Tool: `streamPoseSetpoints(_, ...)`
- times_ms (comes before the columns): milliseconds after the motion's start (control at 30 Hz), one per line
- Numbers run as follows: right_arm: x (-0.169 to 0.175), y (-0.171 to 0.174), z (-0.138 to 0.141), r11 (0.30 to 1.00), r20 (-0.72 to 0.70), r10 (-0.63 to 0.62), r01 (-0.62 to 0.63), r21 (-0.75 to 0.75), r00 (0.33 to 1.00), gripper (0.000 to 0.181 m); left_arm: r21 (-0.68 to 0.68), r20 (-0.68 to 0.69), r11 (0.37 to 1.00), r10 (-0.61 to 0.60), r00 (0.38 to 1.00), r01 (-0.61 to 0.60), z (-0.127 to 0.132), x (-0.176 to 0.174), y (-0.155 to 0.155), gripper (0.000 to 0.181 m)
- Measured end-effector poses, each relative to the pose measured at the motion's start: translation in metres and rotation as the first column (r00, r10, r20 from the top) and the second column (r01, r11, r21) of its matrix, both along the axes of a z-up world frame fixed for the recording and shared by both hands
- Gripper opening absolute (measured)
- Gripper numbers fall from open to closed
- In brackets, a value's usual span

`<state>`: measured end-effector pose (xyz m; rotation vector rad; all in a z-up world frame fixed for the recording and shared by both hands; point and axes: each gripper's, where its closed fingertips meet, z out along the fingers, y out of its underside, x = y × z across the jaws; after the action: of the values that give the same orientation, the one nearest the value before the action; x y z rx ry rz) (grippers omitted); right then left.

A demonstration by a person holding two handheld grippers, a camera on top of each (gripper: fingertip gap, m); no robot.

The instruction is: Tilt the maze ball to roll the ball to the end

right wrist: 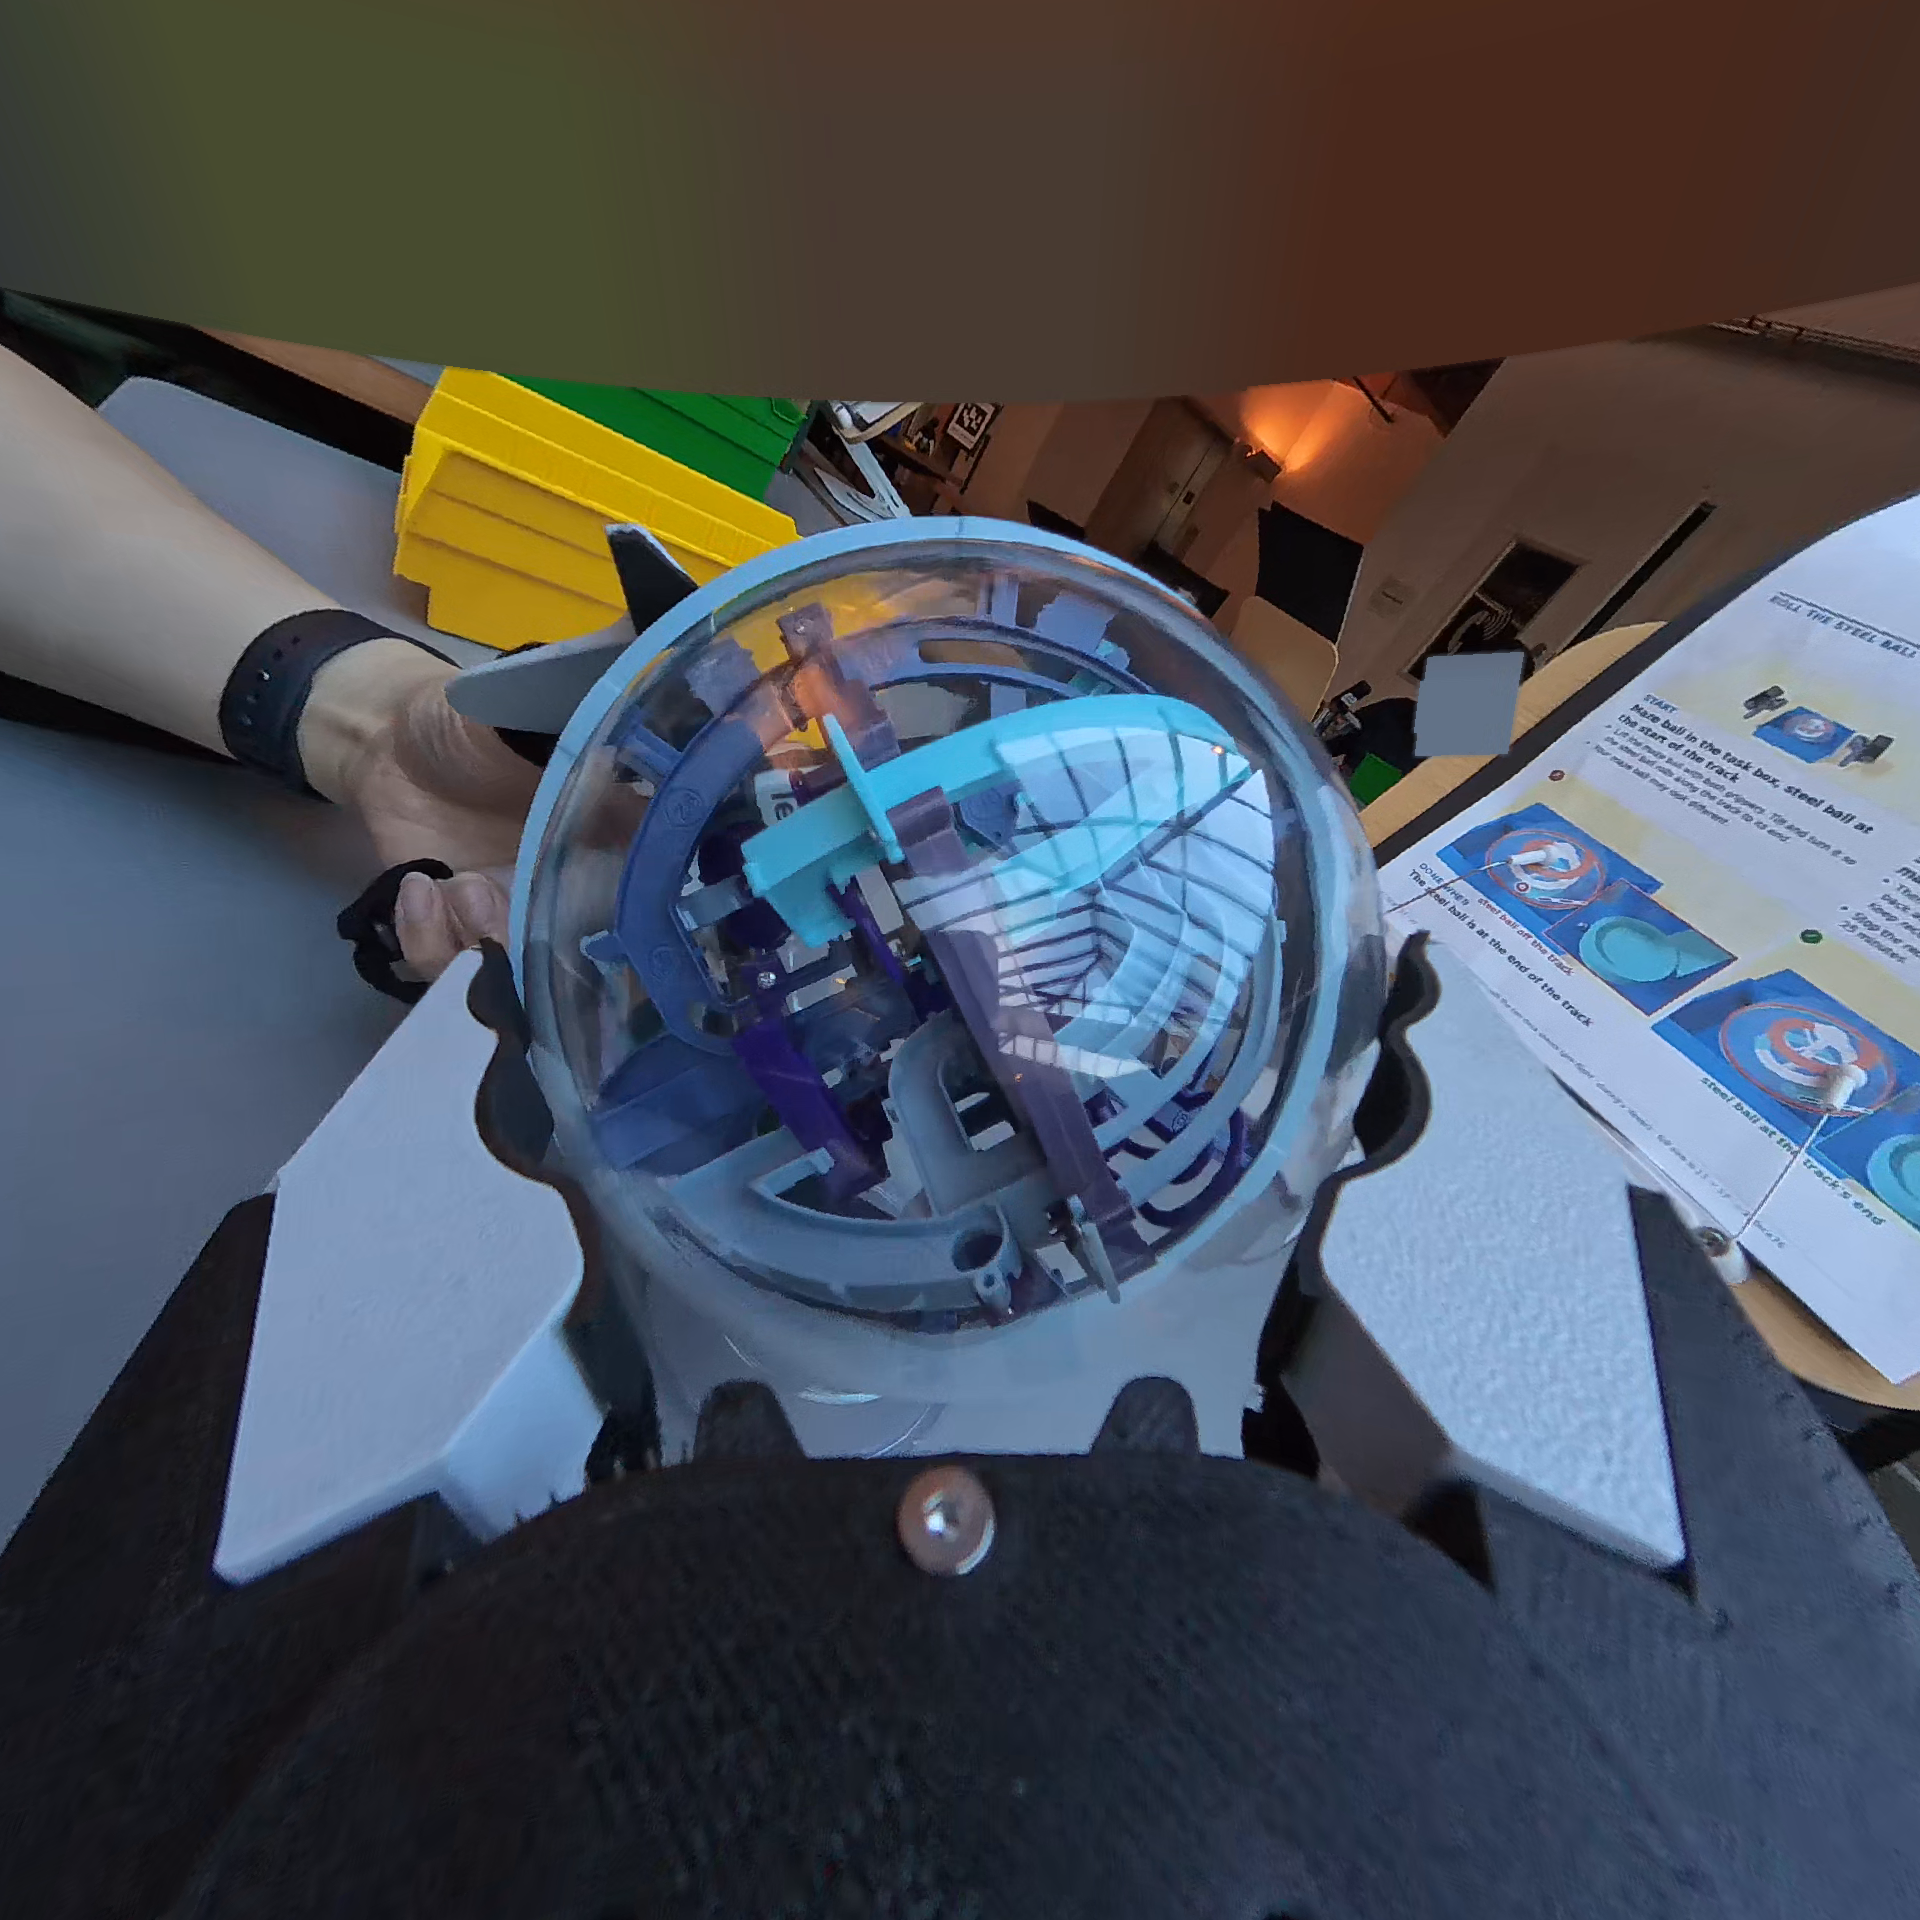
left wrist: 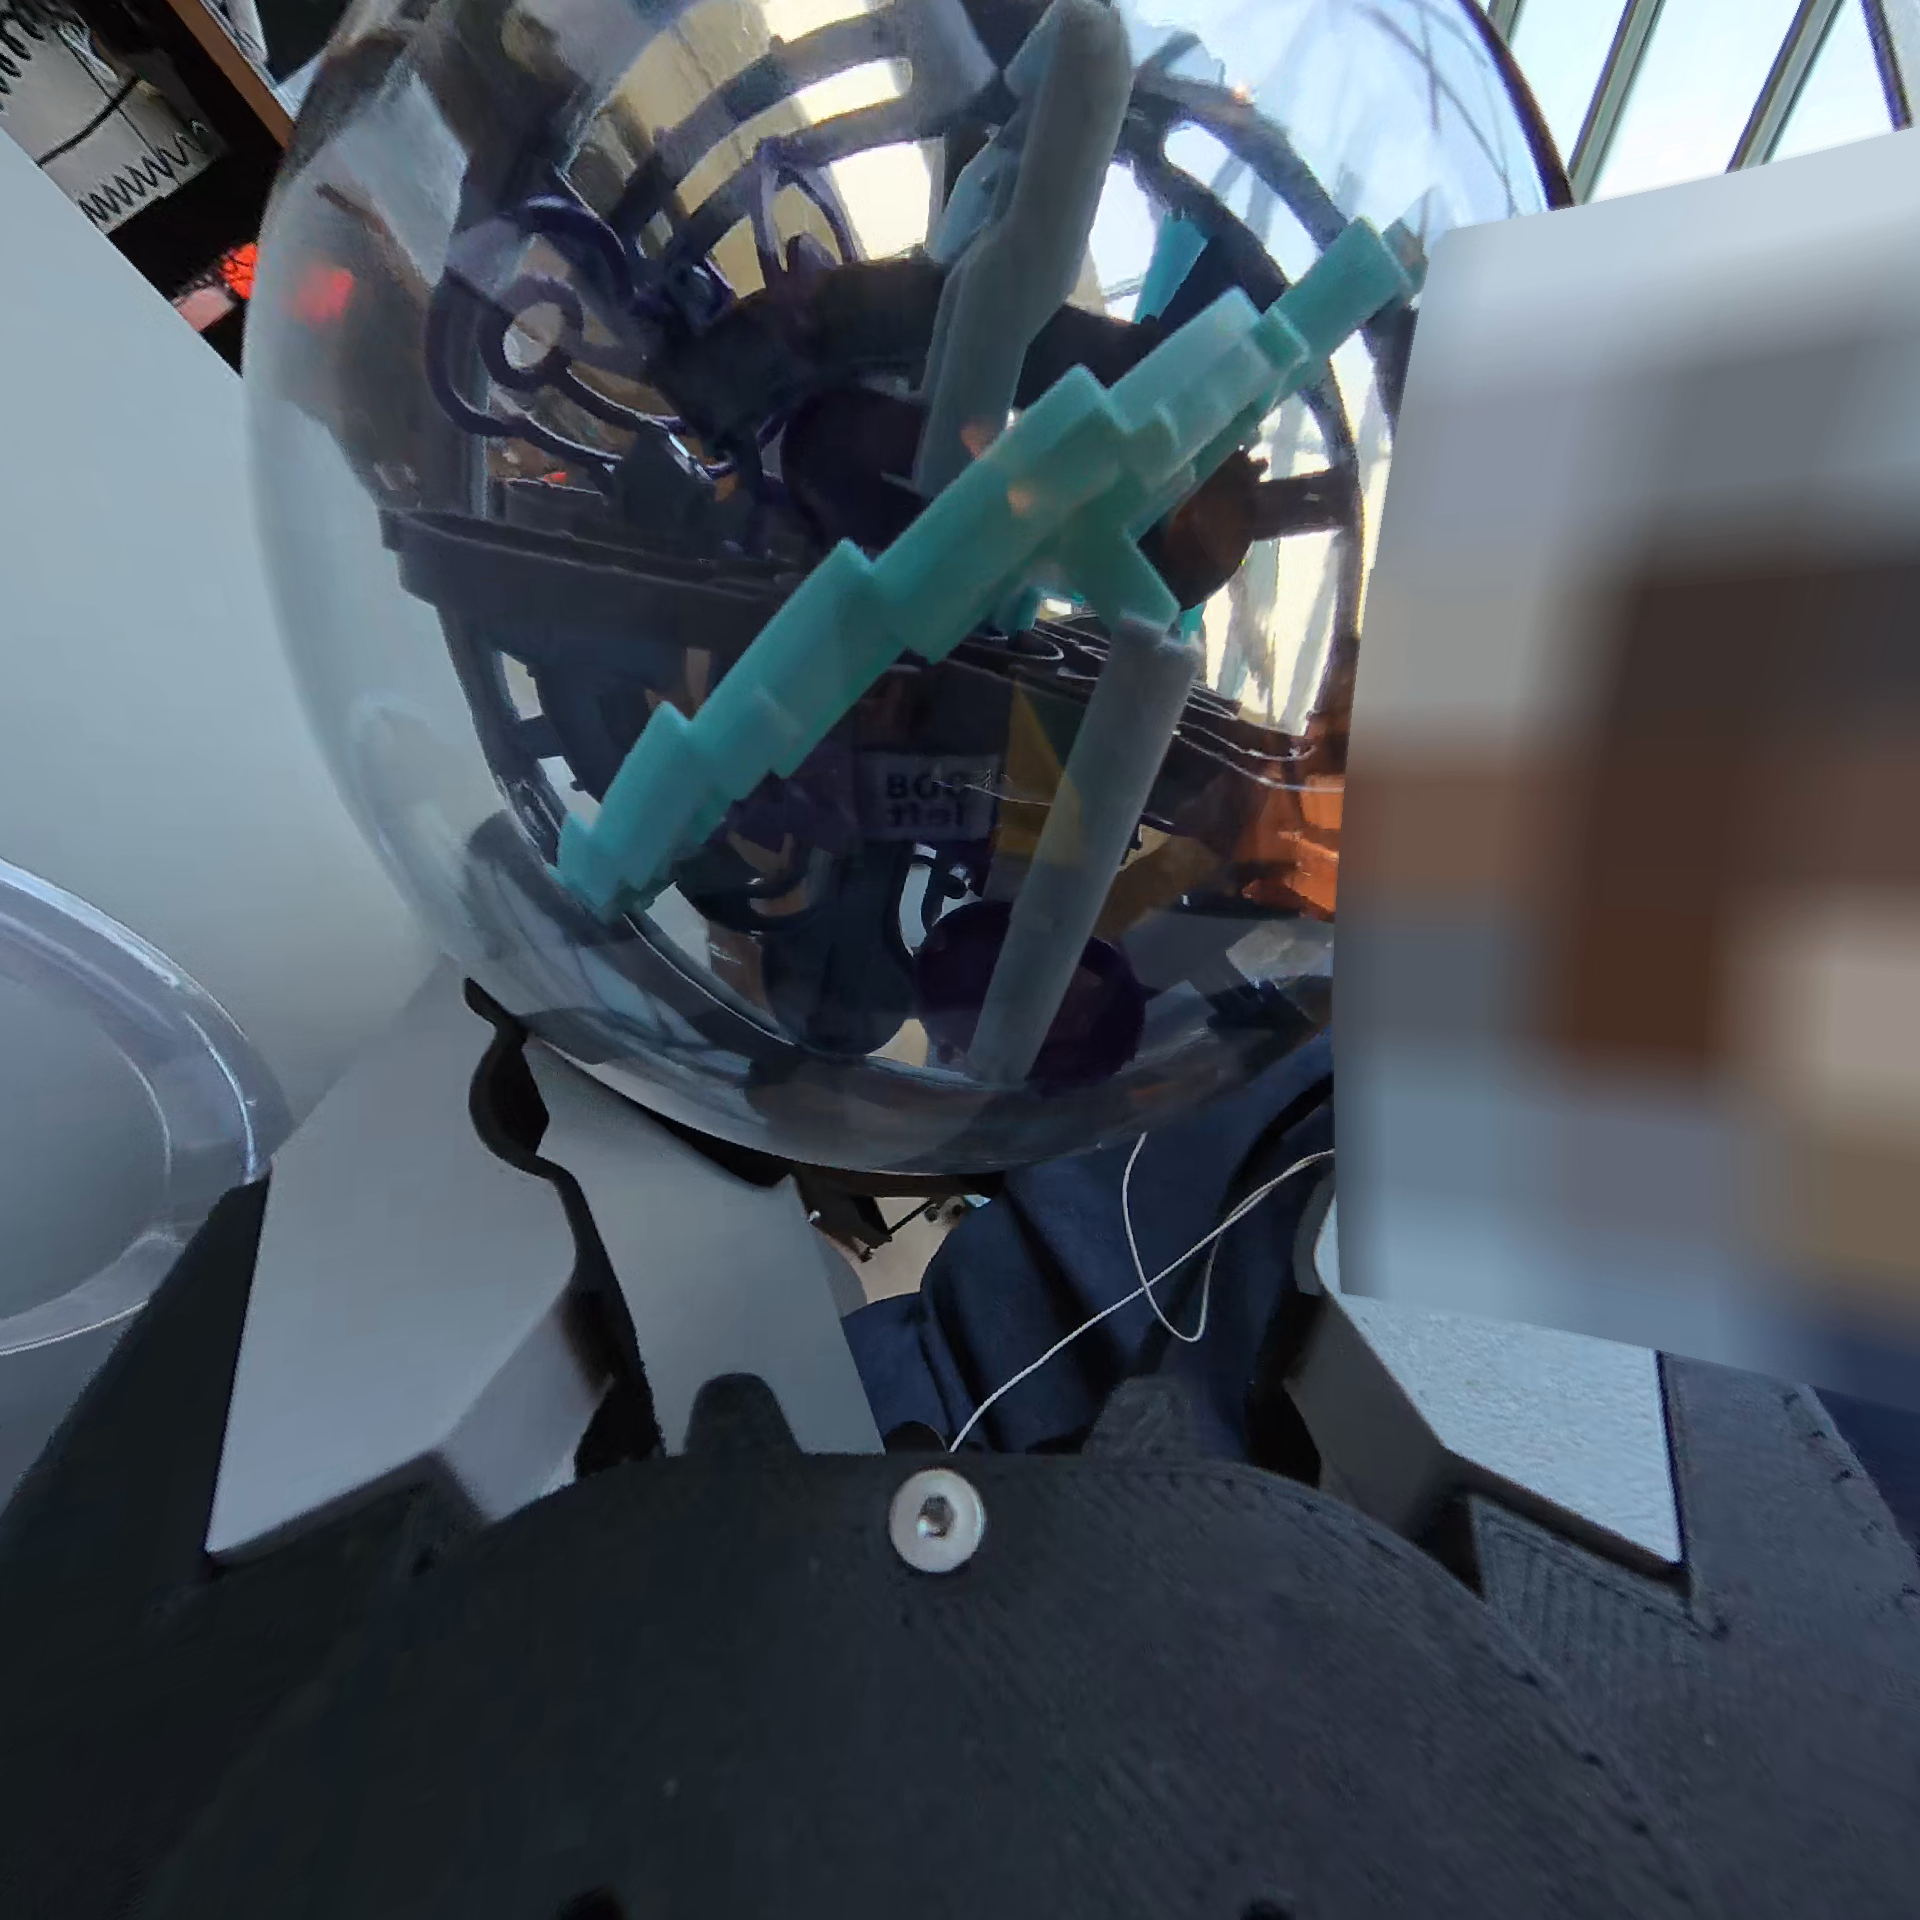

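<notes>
The maze ball (right wrist: 935,966) is a clear plastic sphere with teal, purple, blue and grey tracks inside. It is held up in the air between both grippers. My right gripper (right wrist: 951,966) is shut on it, one white finger on each side. My left gripper (left wrist: 810,468) is also shut on the ball (left wrist: 831,623), whose teal stepped track (left wrist: 935,561) runs diagonally across it. In the right wrist view the left gripper's fingers (right wrist: 540,675) press on the ball's far left side, held by a hand (right wrist: 416,790). I cannot pick out the small steel ball.
Yellow bins (right wrist: 540,520) and a green bin (right wrist: 675,416) stand on the grey table behind. A printed instruction sheet (right wrist: 1714,935) lies at the right. A clear plastic dome (left wrist: 104,1143) sits at the lower left. Dark blue cloth (left wrist: 1091,1299) with a thin white thread lies under the ball.
</notes>
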<state>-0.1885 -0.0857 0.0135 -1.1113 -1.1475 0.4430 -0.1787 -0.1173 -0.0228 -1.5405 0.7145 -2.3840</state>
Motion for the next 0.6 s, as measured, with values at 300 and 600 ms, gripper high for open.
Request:
streamPoseSetpoints(300,-0.002,0.002,-0.006,0.998,0.056,-0.036,0.033,0.051,0.998,0.159,0.107,-0.057,0.994,0.027,0.998,-0.021,-0.006,-0.003,0.001,0.158)
streamPoseSetpoints(600,-0.011,0.009,-0.018,0.999,0.050,0.013,-0.015,0.050,0.999,0.159,0.146,-0.136,0.989,-0.019,0.991,0.039,-0.021,-0.011,0.005,0.158)
